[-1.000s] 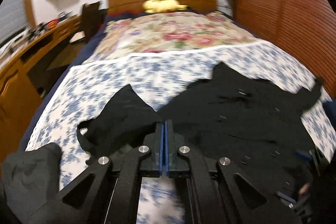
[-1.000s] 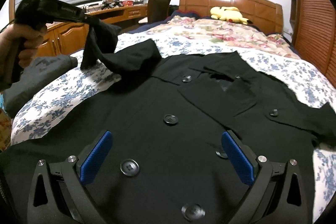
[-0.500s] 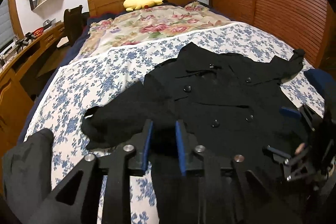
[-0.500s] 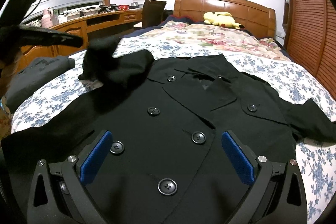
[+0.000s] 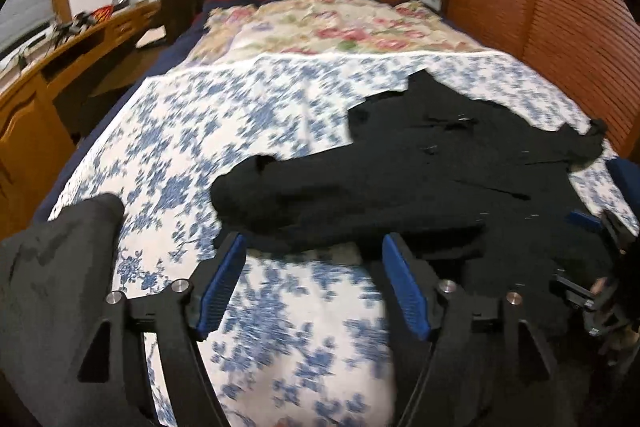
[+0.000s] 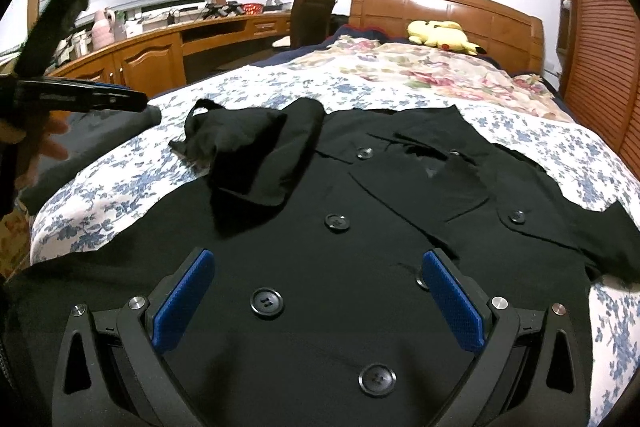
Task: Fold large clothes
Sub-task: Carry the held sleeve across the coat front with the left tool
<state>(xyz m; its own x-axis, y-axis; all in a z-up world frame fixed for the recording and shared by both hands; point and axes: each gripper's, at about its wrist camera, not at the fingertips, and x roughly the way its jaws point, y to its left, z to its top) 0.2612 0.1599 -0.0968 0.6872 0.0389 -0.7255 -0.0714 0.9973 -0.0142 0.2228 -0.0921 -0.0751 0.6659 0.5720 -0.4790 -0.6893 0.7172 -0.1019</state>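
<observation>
Sleeve dropped onto coat; left gripper jaws opening, right gripper jaws spread.

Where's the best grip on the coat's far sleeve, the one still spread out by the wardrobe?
Probably its cuff, approached by the right gripper from the wardrobe side. That sleeve lies flat, pointing away from the black coat, so the cuff edge is the free end, clear of the buttons.

black double-breasted coat | buttoned, front up, spread flat on bed | left-side sleeve folded inward, lying crumpled over its chest
</observation>
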